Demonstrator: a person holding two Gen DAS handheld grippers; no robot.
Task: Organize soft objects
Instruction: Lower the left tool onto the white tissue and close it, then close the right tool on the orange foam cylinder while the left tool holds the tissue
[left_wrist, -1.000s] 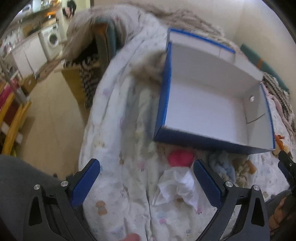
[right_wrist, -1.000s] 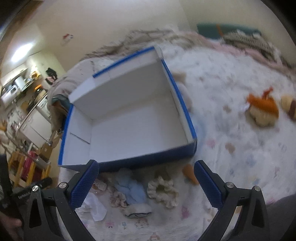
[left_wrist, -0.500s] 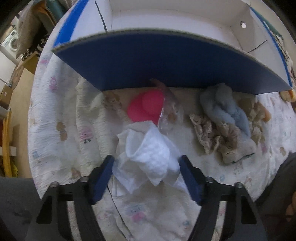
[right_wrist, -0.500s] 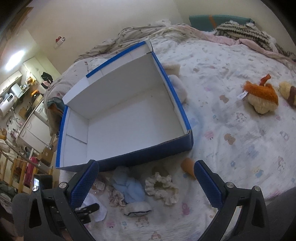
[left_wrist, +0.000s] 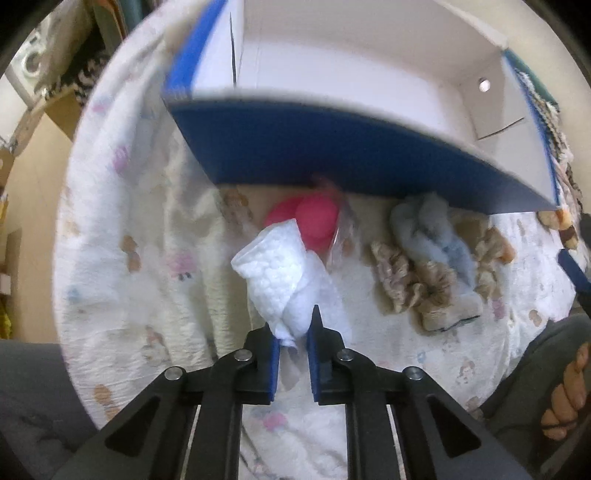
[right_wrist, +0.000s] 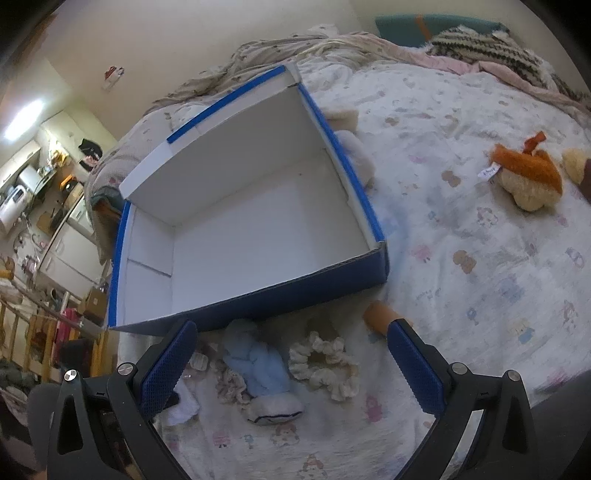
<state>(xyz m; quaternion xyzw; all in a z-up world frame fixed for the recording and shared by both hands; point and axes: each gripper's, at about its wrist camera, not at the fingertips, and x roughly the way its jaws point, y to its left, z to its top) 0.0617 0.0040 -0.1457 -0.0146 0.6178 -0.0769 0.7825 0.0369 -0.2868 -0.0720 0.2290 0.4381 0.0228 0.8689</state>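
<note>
— The left hand-held gripper (left_wrist: 293, 341)?
— Jaws just closed, pinching the white cloth (left_wrist: 280, 273) on the bed (left_wrist: 122, 258), before the blue box (left_wrist: 332, 155).
— The right hand-held gripper (right_wrist: 291, 365)?
— Agape — over the blue plush (right_wrist: 258, 373).

Soft indoor light lit both fisheye views, a ceiling lamp (right_wrist: 23, 117) glared at ten o'clock in the right view, edges curved and darkened, and the left view's box (left_wrist: 332, 155) was motion-blurred.
</note>
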